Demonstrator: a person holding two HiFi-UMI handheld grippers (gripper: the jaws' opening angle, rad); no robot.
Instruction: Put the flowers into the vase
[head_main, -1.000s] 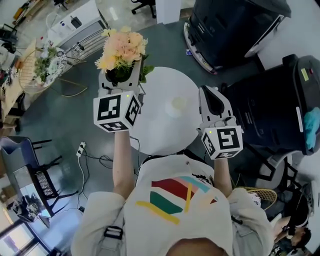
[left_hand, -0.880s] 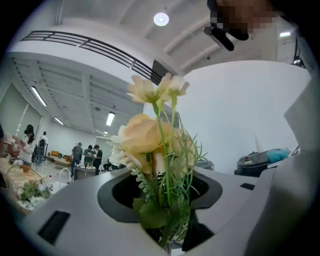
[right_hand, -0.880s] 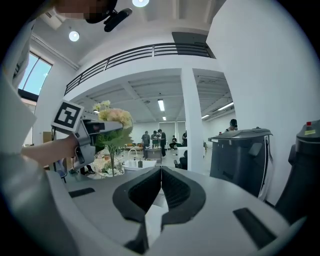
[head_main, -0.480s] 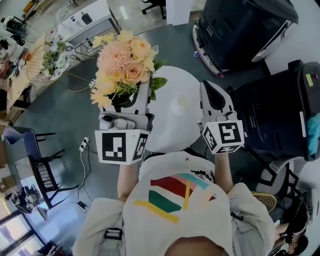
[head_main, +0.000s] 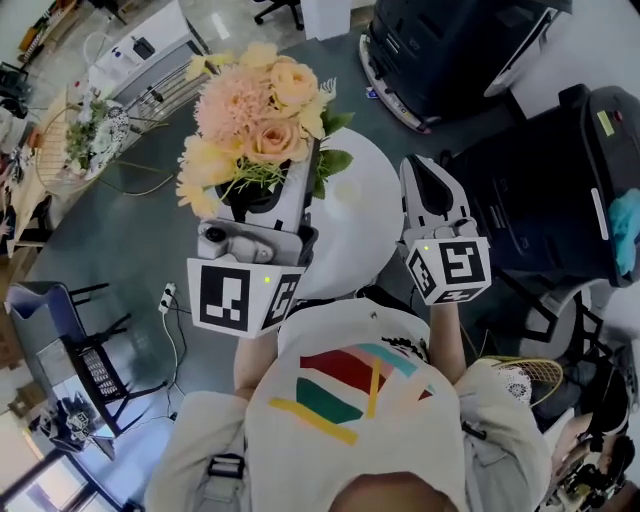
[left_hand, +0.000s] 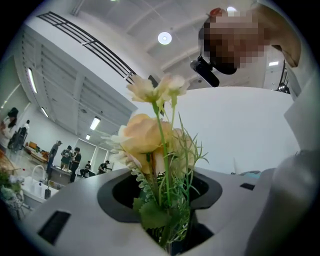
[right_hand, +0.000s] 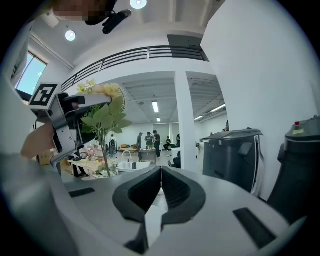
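A bouquet of peach and cream flowers (head_main: 262, 110) with green leaves stands in my left gripper (head_main: 265, 188), which is shut on its stems and held high over the left edge of the round white table (head_main: 372, 215). In the left gripper view the stems (left_hand: 167, 210) run down between the jaws of the left gripper (left_hand: 167, 200), and the blooms (left_hand: 145, 137) rise above them. My right gripper (head_main: 422, 175) hovers over the table's right side, shut and empty. Its jaws meet in the right gripper view, at the right gripper (right_hand: 161, 171). I cannot make out the vase against the white table.
Two large black bins (head_main: 455, 50) (head_main: 560, 190) stand behind and right of the table. On the left are a chair (head_main: 80, 350), a floor cable (head_main: 165, 300) and a far table with more flowers (head_main: 85, 135). People stand far off in the room (right_hand: 150, 140).
My left gripper has risen with the bouquet and tipped upward, so the flowers now loom larger and closer to the head camera. The right gripper has stayed where it was.
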